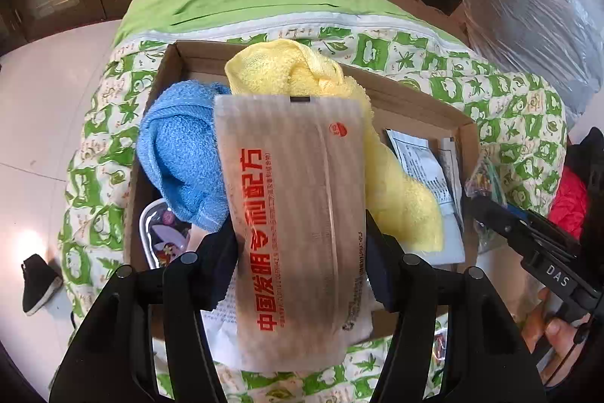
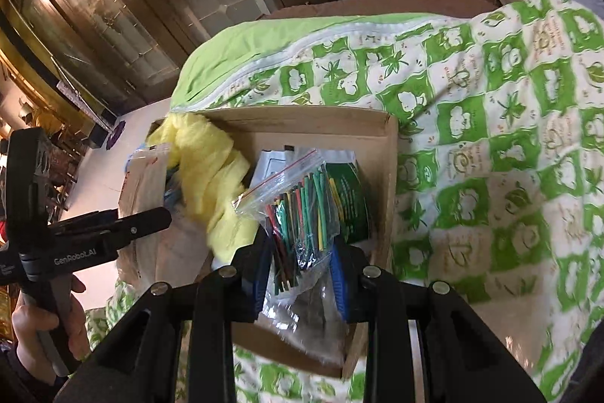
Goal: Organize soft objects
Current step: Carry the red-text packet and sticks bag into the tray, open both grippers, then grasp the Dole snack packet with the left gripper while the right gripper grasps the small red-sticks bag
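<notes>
My left gripper [image 1: 300, 244] is shut on a tan packet with red Chinese print [image 1: 294, 206] and holds it above a shallow cardboard box [image 1: 422, 108]. In the box lie a blue towel [image 1: 181, 153] and a yellow towel [image 1: 400, 191]. My right gripper [image 2: 302, 244] is shut on a clear zip bag of coloured tubes [image 2: 302, 210] over the box's right end [image 2: 389, 176]. The yellow towel [image 2: 211, 169] and the tan packet [image 2: 143, 176] also show in the right wrist view. The right gripper shows at the right edge of the left wrist view [image 1: 487, 210].
The box rests on a green-and-white patterned quilt [image 1: 509, 123]. White sachets [image 1: 419, 161] and a green packet [image 2: 347, 199] lie in the box. A large plastic bag [image 1: 528, 6] stands at the back right. A black shoe [image 1: 37, 282] lies on the white floor.
</notes>
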The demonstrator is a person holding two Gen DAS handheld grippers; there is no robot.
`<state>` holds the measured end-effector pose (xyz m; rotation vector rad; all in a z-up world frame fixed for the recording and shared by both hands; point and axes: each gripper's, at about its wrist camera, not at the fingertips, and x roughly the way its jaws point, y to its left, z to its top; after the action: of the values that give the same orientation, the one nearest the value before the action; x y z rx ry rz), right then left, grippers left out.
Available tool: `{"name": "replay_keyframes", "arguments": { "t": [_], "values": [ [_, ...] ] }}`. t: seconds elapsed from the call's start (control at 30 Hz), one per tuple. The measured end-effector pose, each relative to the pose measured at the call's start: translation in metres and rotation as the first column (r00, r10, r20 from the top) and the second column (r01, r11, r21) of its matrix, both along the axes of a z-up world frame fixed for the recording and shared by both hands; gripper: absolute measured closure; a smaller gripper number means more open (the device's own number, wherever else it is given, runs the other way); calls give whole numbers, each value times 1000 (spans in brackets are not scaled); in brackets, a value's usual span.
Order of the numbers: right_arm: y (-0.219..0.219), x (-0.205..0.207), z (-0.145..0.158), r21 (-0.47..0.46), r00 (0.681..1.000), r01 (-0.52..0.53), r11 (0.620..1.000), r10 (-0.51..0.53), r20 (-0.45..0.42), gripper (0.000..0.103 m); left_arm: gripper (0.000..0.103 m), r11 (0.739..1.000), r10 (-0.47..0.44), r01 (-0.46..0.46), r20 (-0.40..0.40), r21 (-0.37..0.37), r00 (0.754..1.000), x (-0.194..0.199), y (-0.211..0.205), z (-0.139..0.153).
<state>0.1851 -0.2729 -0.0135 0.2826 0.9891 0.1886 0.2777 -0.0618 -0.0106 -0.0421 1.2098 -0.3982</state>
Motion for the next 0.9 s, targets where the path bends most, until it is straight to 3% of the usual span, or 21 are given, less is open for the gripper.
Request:
{"name": "replay_keyframes", "arguments": {
  "t": [0.2,0.23,0.27,0.3,0.6,0.77,0.9],
  "values": [
    [0,12,-4,20,1000,0,1000,0,19,71,38,1000,-14,13,30,19,999,-1,-2,1],
    [2,14,-4,25,1000,-6,1000,6,25,55,37,999,-24,22,37,31,999,-3,-3,2],
    [3,16,-5,27,1000,-14,1000,13,28,28,33,999,-29,27,42,38,999,-4,-4,2],
    [5,17,-4,22,999,-21,1000,20,38,19,33,998,-32,29,47,47,998,-6,-4,3],
    [-7,-11,0,51,996,30,998,-34,80,17,33,997,-38,32,95,67,995,-29,5,21],
    [-11,-40,-9,104,997,45,994,-52,57,17,33,993,-78,66,121,101,990,-68,2,25],
    [-3,-58,-14,89,999,25,996,-28,26,17,33,988,-113,100,108,116,988,-108,3,16]
  ]
}}
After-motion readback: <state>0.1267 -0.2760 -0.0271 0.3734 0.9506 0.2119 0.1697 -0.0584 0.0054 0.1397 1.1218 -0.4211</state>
